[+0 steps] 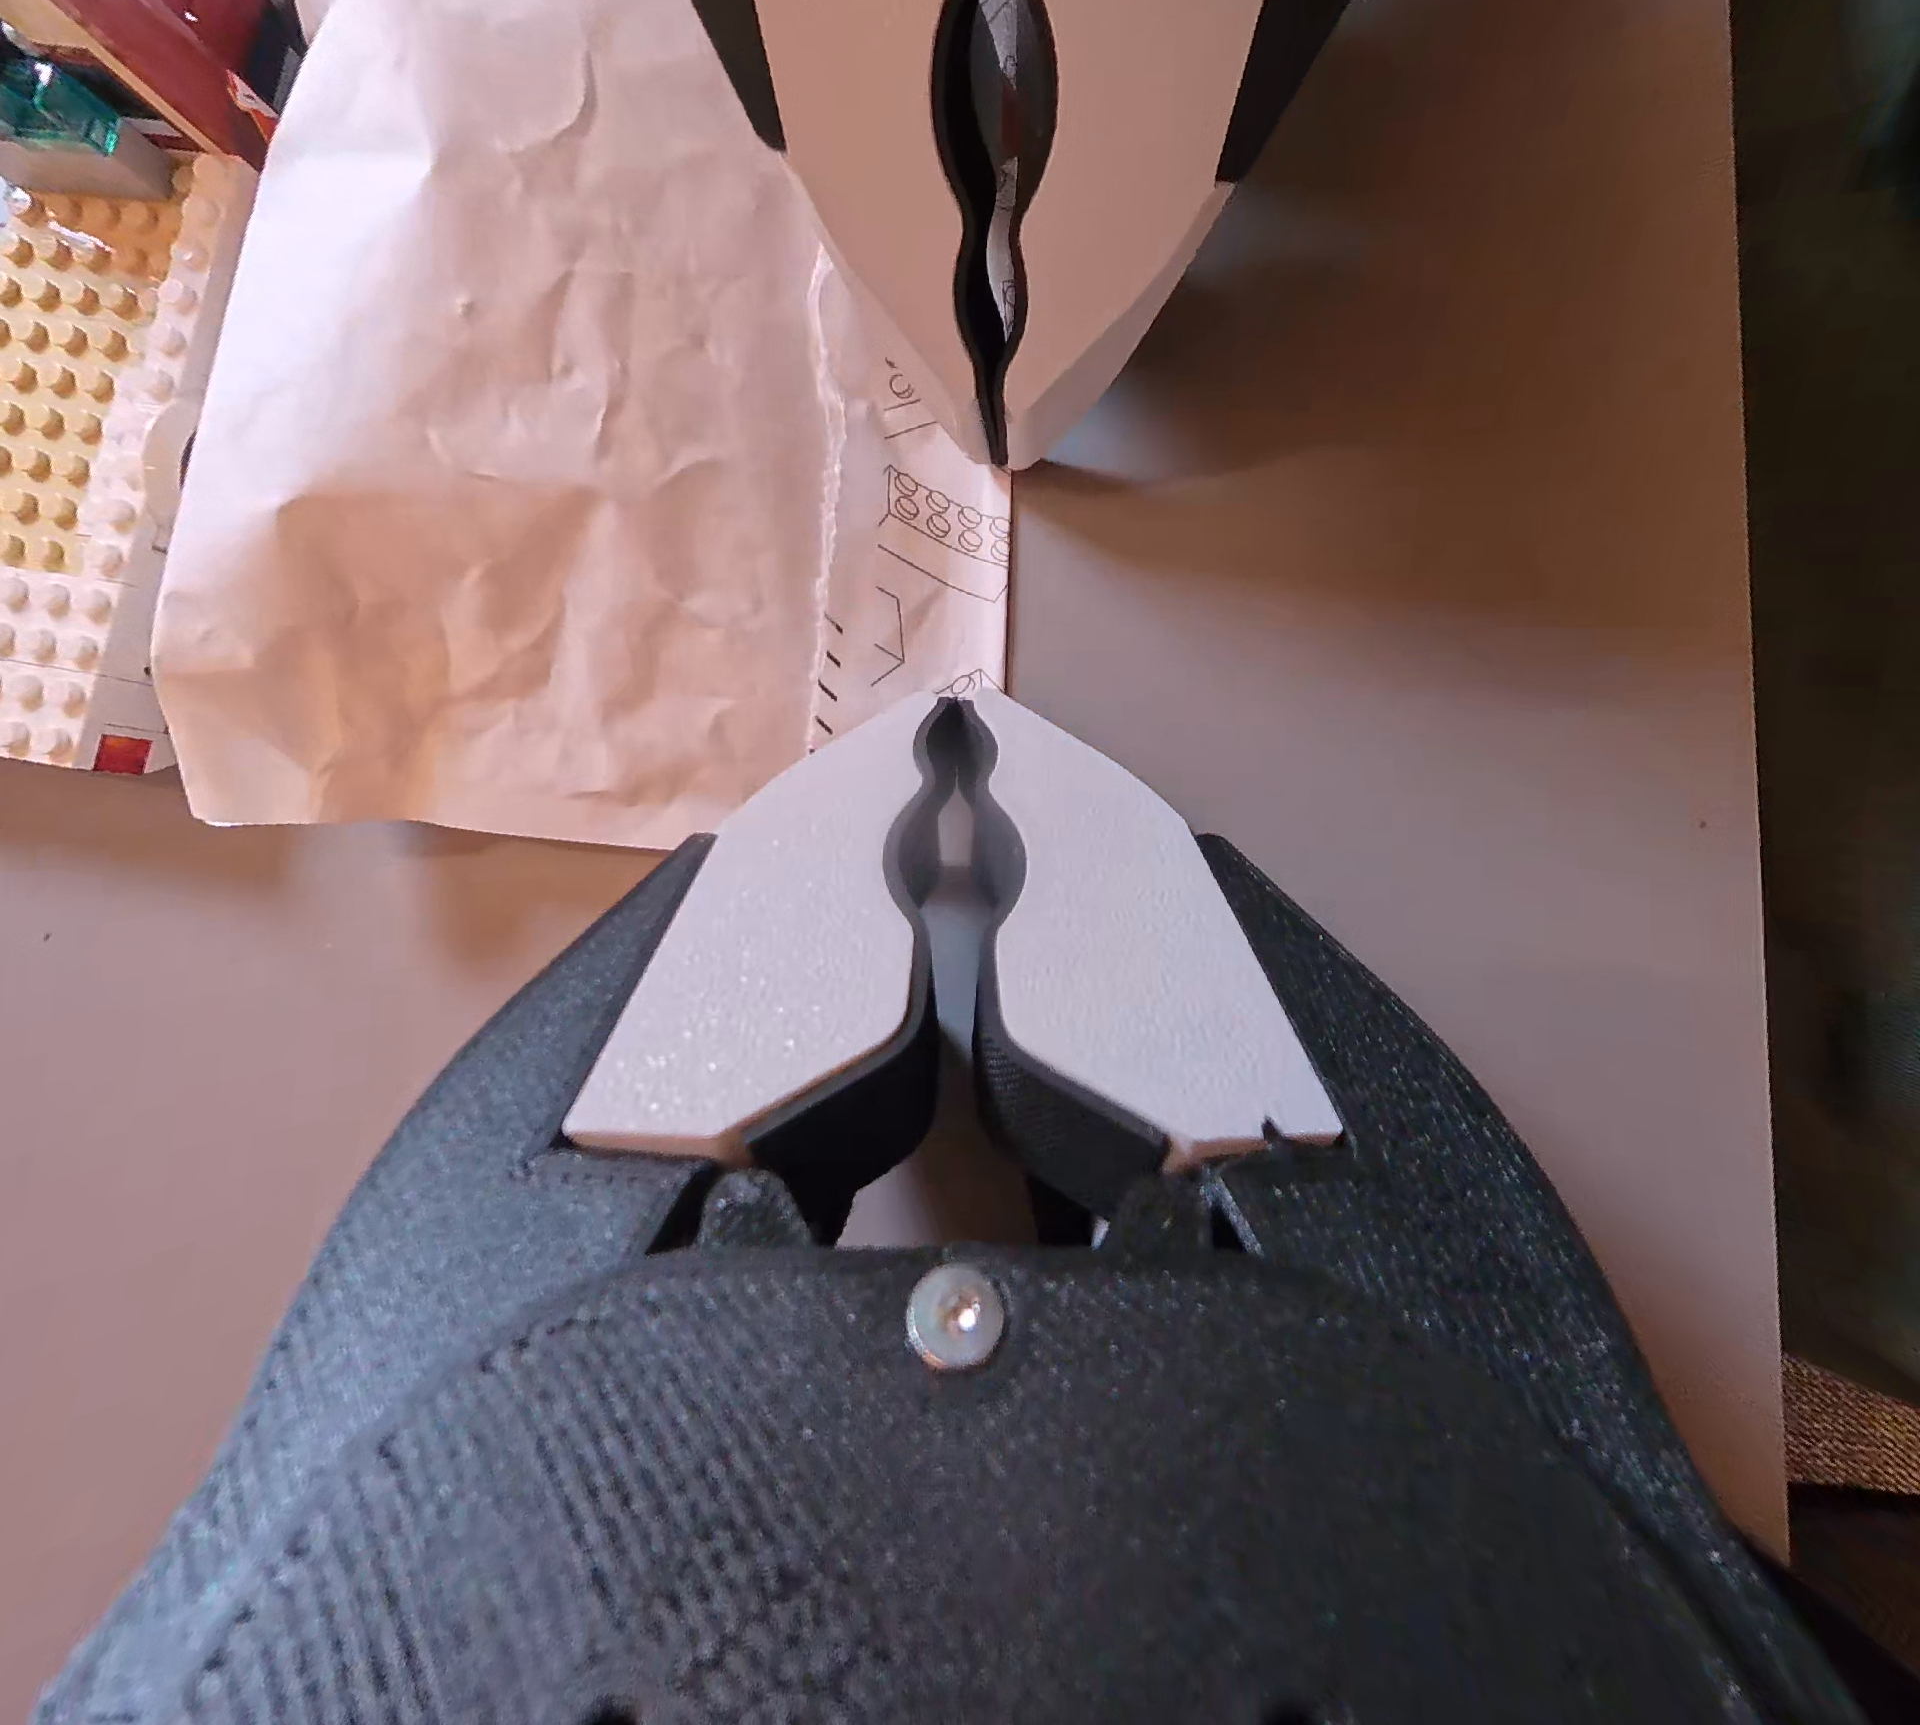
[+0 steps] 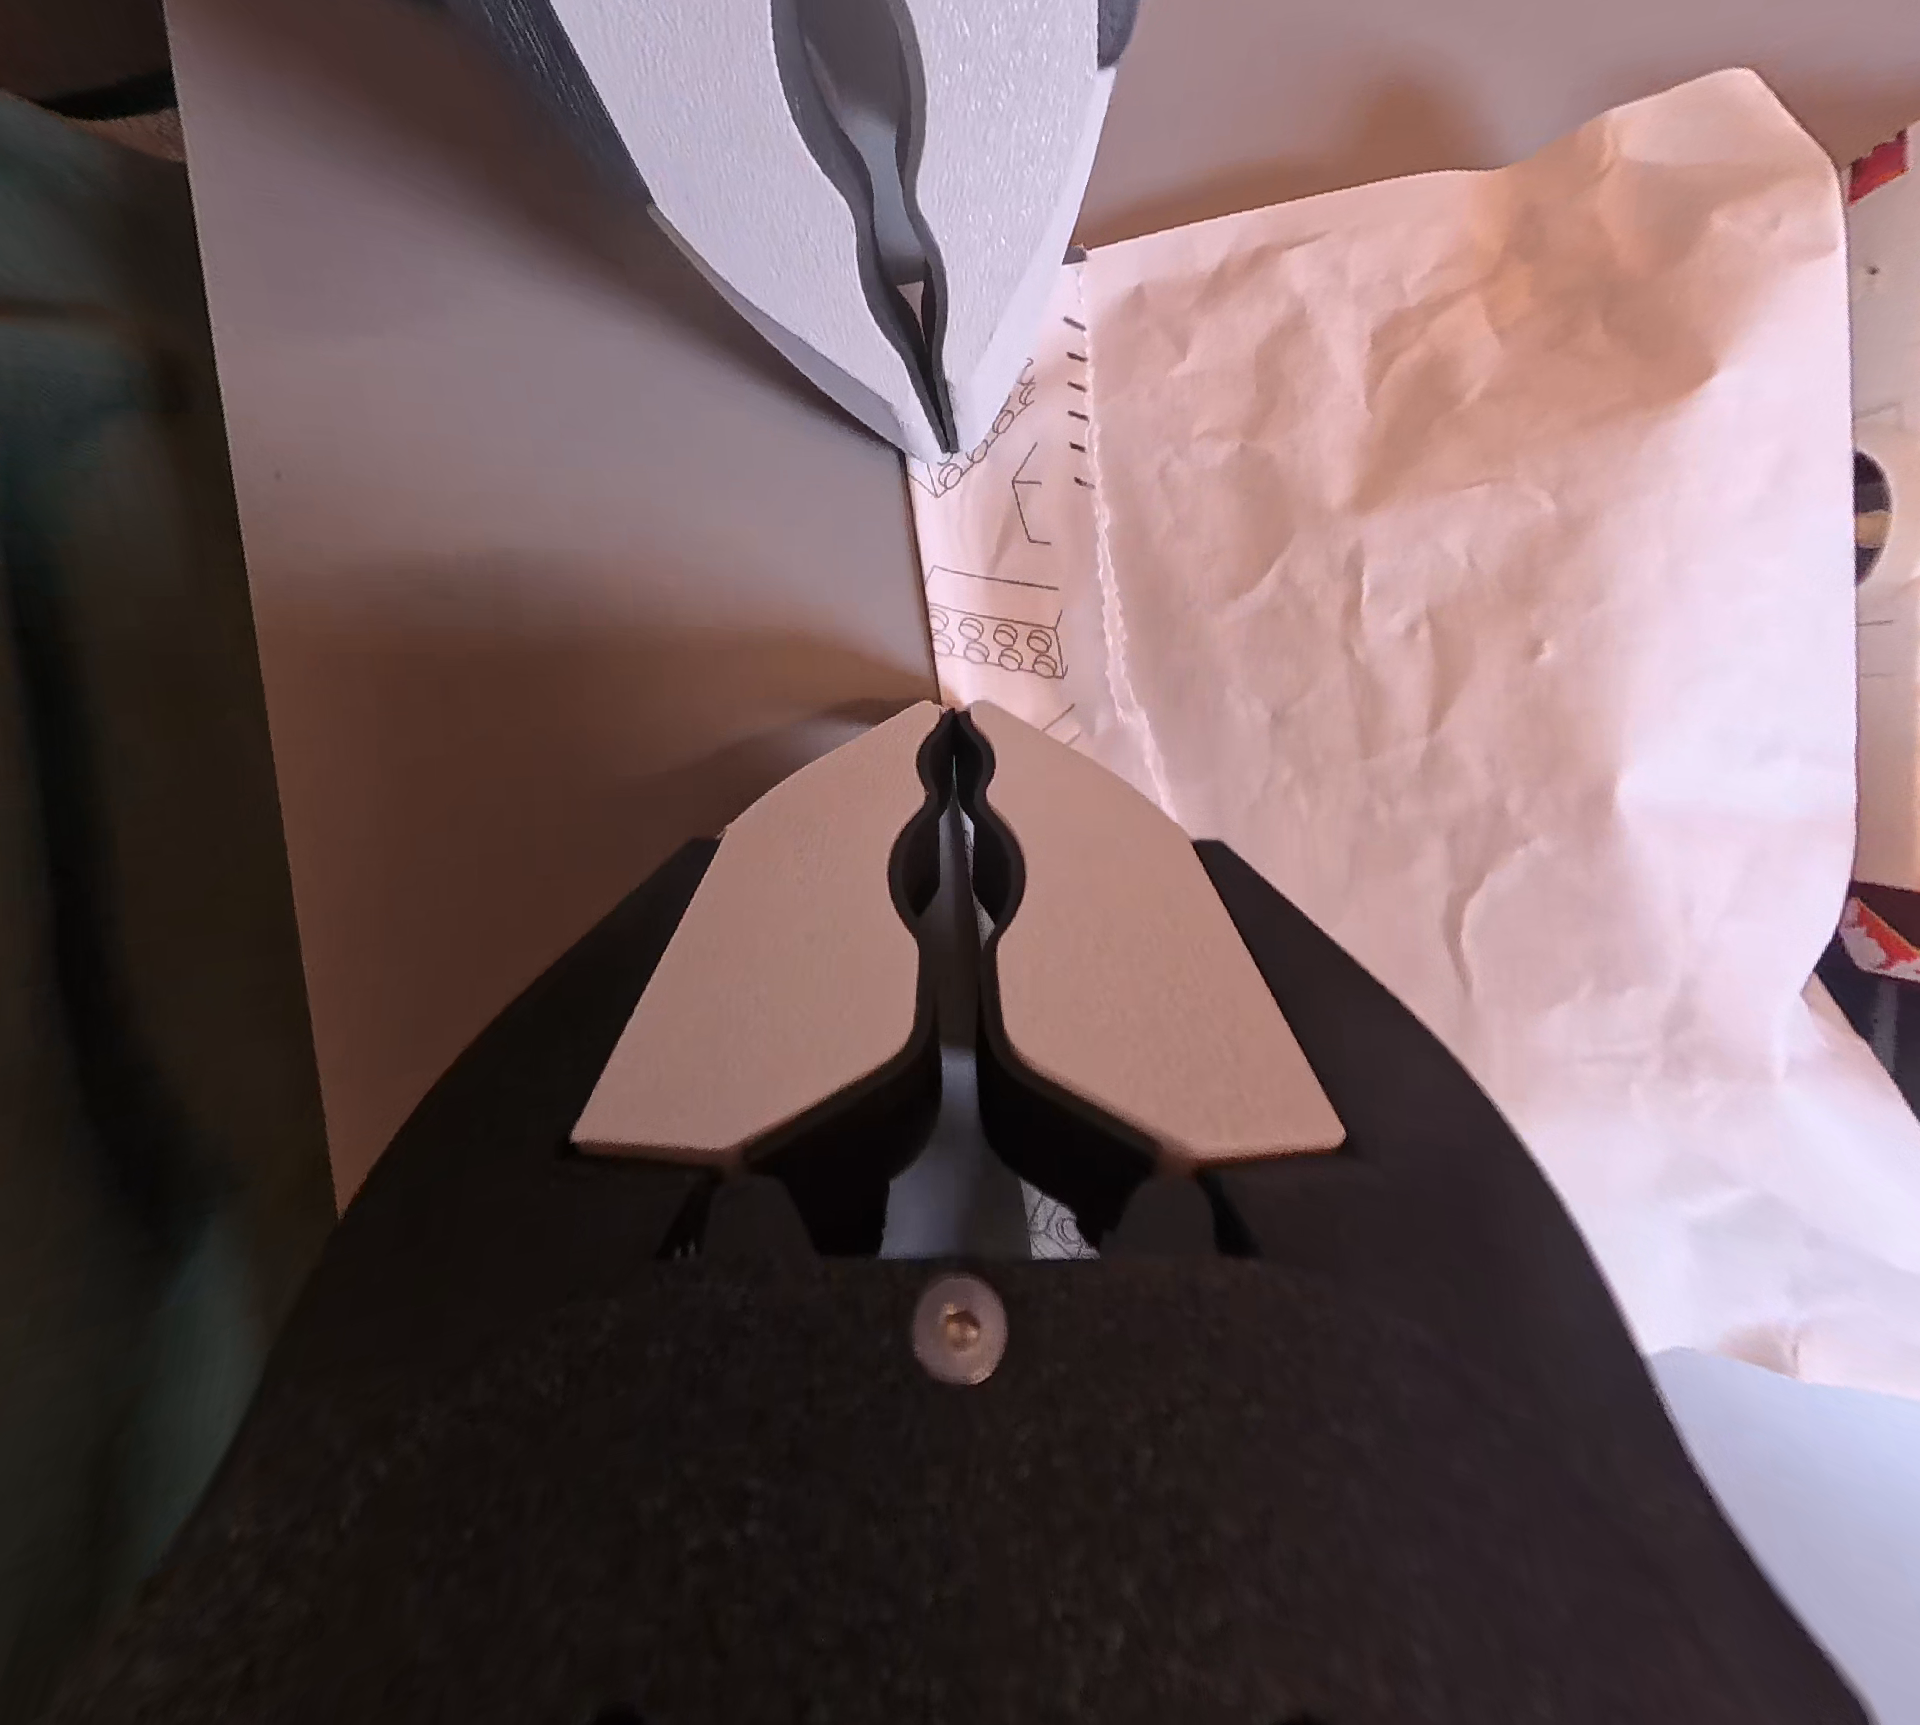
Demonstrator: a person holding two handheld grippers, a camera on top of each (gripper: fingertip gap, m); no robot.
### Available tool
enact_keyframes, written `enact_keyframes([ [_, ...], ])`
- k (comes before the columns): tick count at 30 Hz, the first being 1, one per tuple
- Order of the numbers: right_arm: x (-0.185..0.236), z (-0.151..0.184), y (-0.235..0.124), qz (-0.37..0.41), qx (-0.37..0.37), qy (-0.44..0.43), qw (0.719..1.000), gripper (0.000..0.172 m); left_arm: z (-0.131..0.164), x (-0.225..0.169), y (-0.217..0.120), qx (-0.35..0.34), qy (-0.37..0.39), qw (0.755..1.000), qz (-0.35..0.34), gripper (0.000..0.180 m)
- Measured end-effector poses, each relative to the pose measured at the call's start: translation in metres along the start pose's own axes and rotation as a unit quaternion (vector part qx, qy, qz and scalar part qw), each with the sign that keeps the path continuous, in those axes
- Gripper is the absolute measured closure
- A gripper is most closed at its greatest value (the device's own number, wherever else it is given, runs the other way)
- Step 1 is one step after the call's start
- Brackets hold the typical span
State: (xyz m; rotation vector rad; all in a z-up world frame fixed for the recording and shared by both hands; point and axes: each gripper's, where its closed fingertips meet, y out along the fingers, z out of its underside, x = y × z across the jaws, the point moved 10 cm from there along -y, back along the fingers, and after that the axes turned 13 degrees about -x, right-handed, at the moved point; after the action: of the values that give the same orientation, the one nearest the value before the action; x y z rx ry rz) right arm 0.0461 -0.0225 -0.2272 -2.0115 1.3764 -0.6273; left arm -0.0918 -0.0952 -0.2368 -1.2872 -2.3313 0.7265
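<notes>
Left wrist view: the left gripper (image 1: pixel 961 711) pinches the near corner of a crumpled white paper bag (image 1: pixel 499 449); the contact is hidden under the fingertips. Tan studded plates (image 1: pixel 62 387) lie far left.

Right wrist view: the right gripper (image 2: pixel 954 721), closed, grips the bag's (image 2: pixel 1455 584) edge strip; the left gripper (image 2: pixel 940 428) clamps the far corner.

Both wrist views are evenly bright, lit with a warm, pinkish-orange cast that tints the crumpled white paper bag (image 1: pixel 499 449). Soft, diffuse shadows spread across the grey table (image 1: pixel 1403 688) beneath each hand-held gripper (image 2: pixel 954 719). There is no harsh glare. Wide-angle distortion bends straight edges toward the frame borders. The outer margins are dim and soft, and the nearest black housing looks slightly blurred.
</notes>
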Motion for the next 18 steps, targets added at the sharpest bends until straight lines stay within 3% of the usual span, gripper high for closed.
enact_keyframes([
  [18, -0.005, 0.030, -0.028, 0.006, -0.015, -0.002, 1.000, 0.171, 0.000, -0.001, 0.000, -0.003, 0.000, 1.000, -0.002, 0.180],
])
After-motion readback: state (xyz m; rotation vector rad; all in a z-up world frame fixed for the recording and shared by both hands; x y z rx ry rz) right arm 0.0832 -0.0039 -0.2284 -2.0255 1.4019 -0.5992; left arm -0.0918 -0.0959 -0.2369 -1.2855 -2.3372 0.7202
